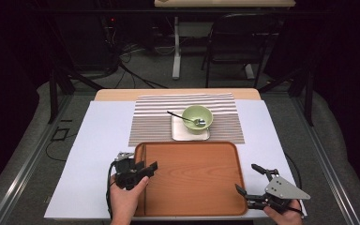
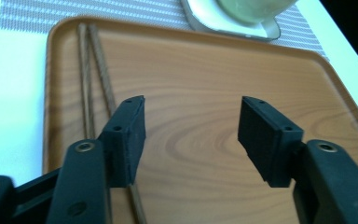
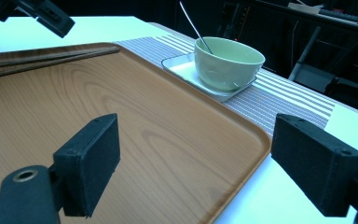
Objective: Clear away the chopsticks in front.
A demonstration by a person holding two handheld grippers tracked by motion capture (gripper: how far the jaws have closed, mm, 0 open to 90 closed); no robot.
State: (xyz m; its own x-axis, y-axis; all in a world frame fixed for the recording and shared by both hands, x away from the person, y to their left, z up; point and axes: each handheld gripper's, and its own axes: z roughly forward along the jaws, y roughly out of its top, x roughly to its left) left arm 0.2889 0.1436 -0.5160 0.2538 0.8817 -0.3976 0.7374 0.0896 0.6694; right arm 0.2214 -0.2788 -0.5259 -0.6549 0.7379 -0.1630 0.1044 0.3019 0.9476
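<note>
My left claw [image 2: 191, 140] stands released, nothing between its pads; the chopsticks [image 2: 91, 79] lie just left of it along the tray's [image 2: 205, 93] left rim, one passing beneath the left pad. I judge the placing done, so I should lift straight up, clear of the sticks. My right claw [image 3: 196, 168] hangs released over the tray's near right corner, with the bowl [image 3: 228, 63] well ahead.

Wooden tray [image 1: 192, 178] surface lay bare and passable apart from chopsticks [image 2: 89, 79] along its left rim. Beyond far rim, green bowl [image 1: 197, 118] with spoon [image 1: 183, 117] on white square plate [image 1: 190, 134] blocked striped mat [image 1: 152, 124] centre.
</note>
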